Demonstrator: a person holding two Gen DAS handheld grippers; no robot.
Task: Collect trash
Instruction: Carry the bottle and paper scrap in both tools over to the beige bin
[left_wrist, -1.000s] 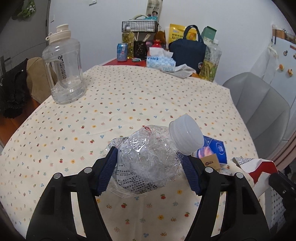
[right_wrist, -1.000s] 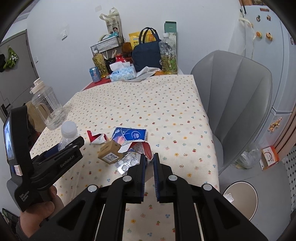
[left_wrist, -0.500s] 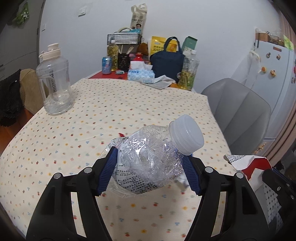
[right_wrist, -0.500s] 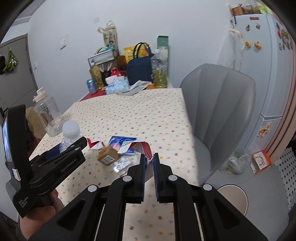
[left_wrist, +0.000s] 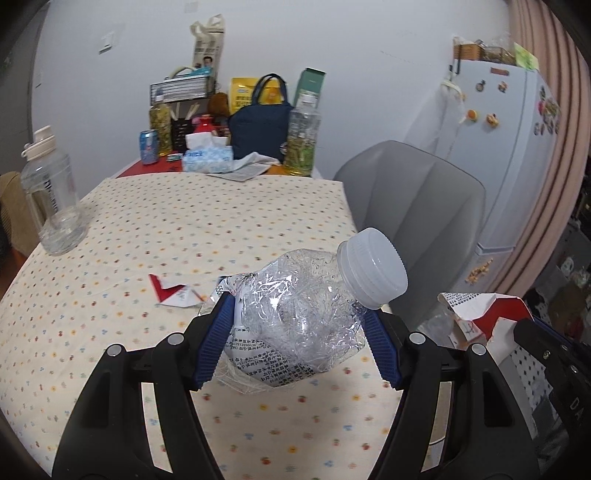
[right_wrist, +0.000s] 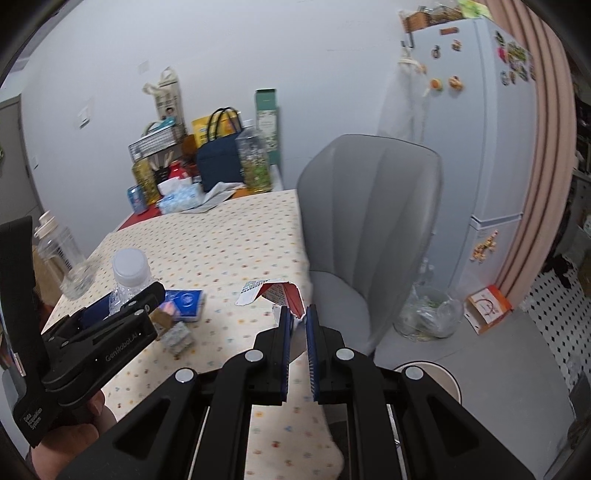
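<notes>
From the left wrist, the left hand-held gripper (left_wrist: 295, 343) clasps a crumpled bottle (left_wrist: 295, 314) between its pads, above the counter (left_wrist: 184, 229) near its right edge, while from the right wrist, the right hand-held gripper (right_wrist: 297, 332) pinches a torn red-and-white carton (right_wrist: 275, 291) over that same edge.

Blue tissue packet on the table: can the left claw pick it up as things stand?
Probably not: the left claw is already clamped around the crushed bottle, leaving no free jaws for the blue tissue packet.
</notes>
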